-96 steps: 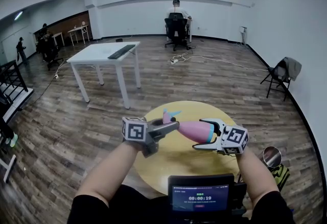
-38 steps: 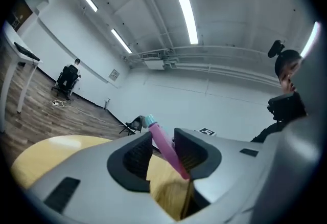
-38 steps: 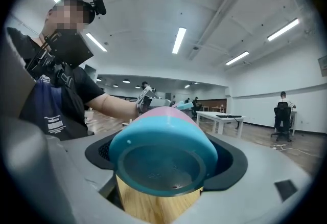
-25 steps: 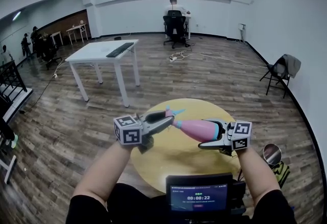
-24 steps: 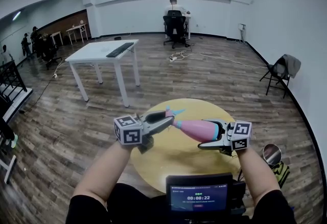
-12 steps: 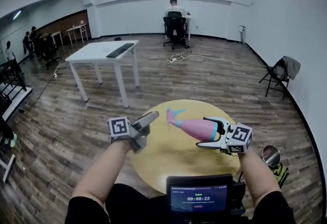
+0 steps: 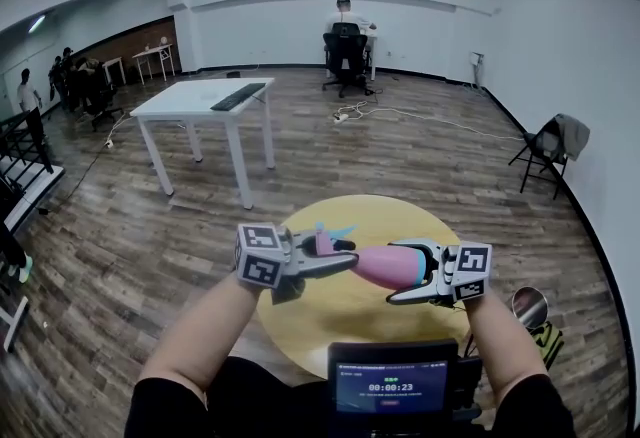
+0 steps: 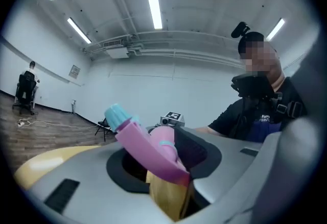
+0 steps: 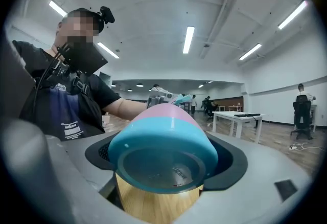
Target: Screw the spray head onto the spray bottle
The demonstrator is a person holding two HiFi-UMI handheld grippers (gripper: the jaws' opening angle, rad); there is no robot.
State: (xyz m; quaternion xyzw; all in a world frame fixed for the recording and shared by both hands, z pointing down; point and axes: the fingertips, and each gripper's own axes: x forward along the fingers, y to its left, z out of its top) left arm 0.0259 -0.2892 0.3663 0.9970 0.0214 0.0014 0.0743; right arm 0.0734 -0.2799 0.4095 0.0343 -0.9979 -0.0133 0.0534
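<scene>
A pink spray bottle [image 7: 385,266] with a turquoise base lies sideways above the round yellow table [image 7: 330,316]. My right gripper [image 7: 400,272] is shut on its wide end; in the right gripper view the base [image 9: 163,149] fills the space between the jaws. The pink spray head [image 7: 322,240] with a turquoise nozzle sits on the bottle's neck. My left gripper [image 7: 345,256] has its jaws closing round that head, and the pads press on it. The left gripper view shows the head [image 8: 148,151] between the jaws, with the bottle [image 8: 164,138] behind it.
A screen [image 7: 390,386] sits below the grippers at my chest. A shiny round object [image 7: 528,306] is on the floor at the right. Farther off are a white table [image 7: 200,101], a person seated at a desk [image 7: 345,31] and a folding chair [image 7: 550,151].
Half a second ago my left gripper stood open, apart to the left of the spray head. It has moved right and closed on the head again. The bottle dropped slightly.
</scene>
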